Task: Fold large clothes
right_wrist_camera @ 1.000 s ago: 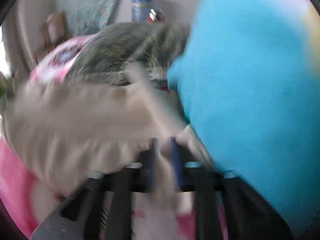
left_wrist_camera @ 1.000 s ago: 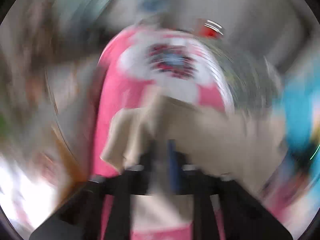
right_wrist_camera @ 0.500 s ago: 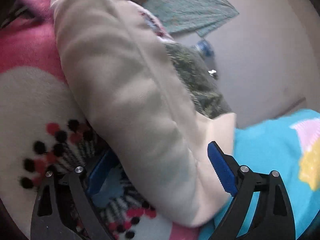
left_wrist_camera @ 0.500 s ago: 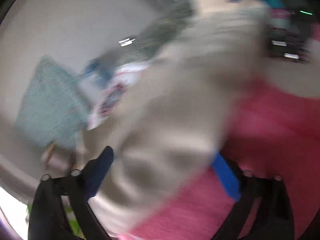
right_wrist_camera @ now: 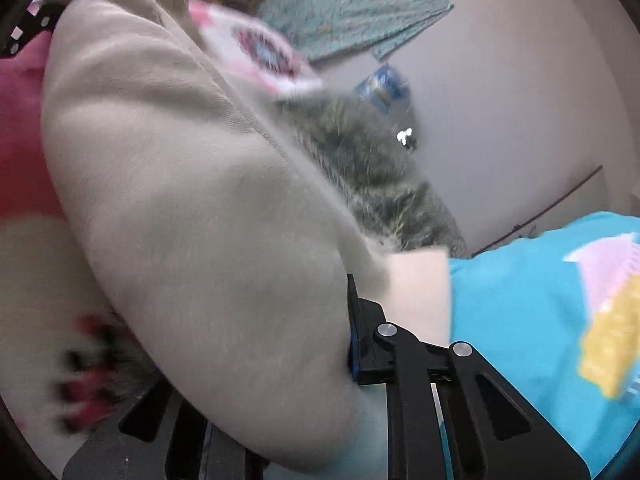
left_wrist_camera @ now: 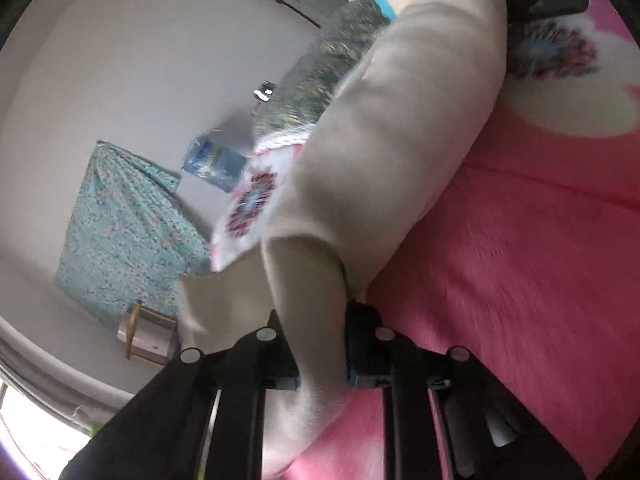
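Fleece, beige and soft, bunches thick over the pink blanket [left_wrist_camera: 520, 248]; both my claws have just closed, left [left_wrist_camera: 320, 344] and right [right_wrist_camera: 348, 332] pinching this beige garment [right_wrist_camera: 200, 208].

Both wrist cameras sit tight against the beige garment [left_wrist_camera: 392, 152], rolled sideways, facing opposite ends; both share the teal cloth [right_wrist_camera: 352, 4].

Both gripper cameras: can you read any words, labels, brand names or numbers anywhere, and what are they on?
None can be read.
Blue package by the wall: has printing, too blurred to read.
Pink blanket: patterns only, no lettering.
Beige garment: plain, no label in view.
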{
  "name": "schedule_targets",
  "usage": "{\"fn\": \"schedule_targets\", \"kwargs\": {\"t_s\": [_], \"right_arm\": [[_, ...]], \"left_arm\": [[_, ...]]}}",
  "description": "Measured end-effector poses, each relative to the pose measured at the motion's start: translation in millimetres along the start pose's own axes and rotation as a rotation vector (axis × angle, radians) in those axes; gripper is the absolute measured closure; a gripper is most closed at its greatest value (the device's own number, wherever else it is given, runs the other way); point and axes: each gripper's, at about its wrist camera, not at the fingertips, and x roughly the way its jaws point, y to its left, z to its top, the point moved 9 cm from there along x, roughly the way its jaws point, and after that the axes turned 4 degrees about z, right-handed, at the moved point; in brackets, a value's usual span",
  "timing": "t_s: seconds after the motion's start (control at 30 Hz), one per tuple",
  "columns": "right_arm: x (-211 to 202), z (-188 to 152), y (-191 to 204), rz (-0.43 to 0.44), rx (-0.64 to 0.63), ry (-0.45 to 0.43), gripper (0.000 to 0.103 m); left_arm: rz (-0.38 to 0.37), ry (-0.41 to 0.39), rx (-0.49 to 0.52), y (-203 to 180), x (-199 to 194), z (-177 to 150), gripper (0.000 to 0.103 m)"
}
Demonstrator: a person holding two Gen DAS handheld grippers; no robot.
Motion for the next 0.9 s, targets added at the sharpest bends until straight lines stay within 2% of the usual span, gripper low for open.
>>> {"fn": "schedule_targets", "kwargs": {"t_s": [0.07,0.13,0.2,0.27,0.33,0.4,0.43,0.47,0.53,0.6,0.67,0.73,0.77,0.8,0.87,0.9], "right_arm": [[-32.4,1.0,19.4,0.05,-0.011,-0.023,0.086],[-56.1,-0.3,47.1,0.099,-0.06,-0.06,0.085],[-54.3,-9.5,76.0,0.132,-0.127,-0.041,0.084],[-49.7,-23.4,104.1,0.113,-0.194,0.004,0.081],[-52.2,-26.7,101.0,0.104,-0.18,0.021,0.08],[-62.6,-34.1,94.6,0.155,-0.14,0.094,0.069],[-68.2,-42.6,81.0,0.142,-0.108,0.15,0.049],[-75.3,-48.9,67.0,0.116,-0.07,0.17,0.04],[-95.8,-62.5,38.8,0.177,0.118,0.198,0.039],[-109.4,-70.5,18.5,0.28,0.346,0.225,0.039],[-116.6,-61.1,19.4,0.341,0.447,0.221,0.044],[-126.7,-41.1,37.4,0.397,0.419,0.219,0.051],[-129.6,-33.4,42.9,0.404,0.392,0.218,0.06],[-136.3,-26.3,47.5,0.407,0.367,0.223,0.063],[-146.6,-27.1,41.8,0.449,0.396,0.214,0.064],[-162.1,-32.5,34.9,0.482,0.454,0.203,0.064]], "left_arm": [[-0.04,0.022,-0.016,12.1,-31.5,-16.9,0.089],[-0.059,0.039,0.035,13.9,-61.5,-42.0,0.088],[-0.123,0.07,0.013,9.4,-75.8,-70.3,0.086],[-0.219,0.172,-0.034,-13.2,-71.4,-100.5,0.074],[-0.19,0.185,-0.063,-17.8,-73.3,-107.0,0.068],[-0.164,0.209,-0.118,-11.1,-83.3,-114.5,0.057],[-0.207,0.224,-0.198,-5.2,-93.9,-119.4,0.047],[-0.257,0.227,-0.268,-1.8,-105.3,-120.9,0.044],[-0.329,0.212,-0.386,5.4,-126.3,-117.7,0.044],[-0.361,0.116,-0.488,20.1,-149.2,-90.2,0.044],[-0.386,0.034,-0.596,31.7,-153.8,-61.4,0.044],[-0.502,-0.029,-0.795,43.2,-131.7,-29.9,0.044],[-0.584,-0.033,-0.921,42.2,-115.4,-19.6,0.048],[-0.644,-0.03,-1.006,34.2,-103.1,-13.6,0.055],[-0.726,0.021,-1.123,20.6,-68.0,-15.9,0.088],[-0.754,0.064,-1.17,10.9,-52.4,-24.6,0.094]]}}
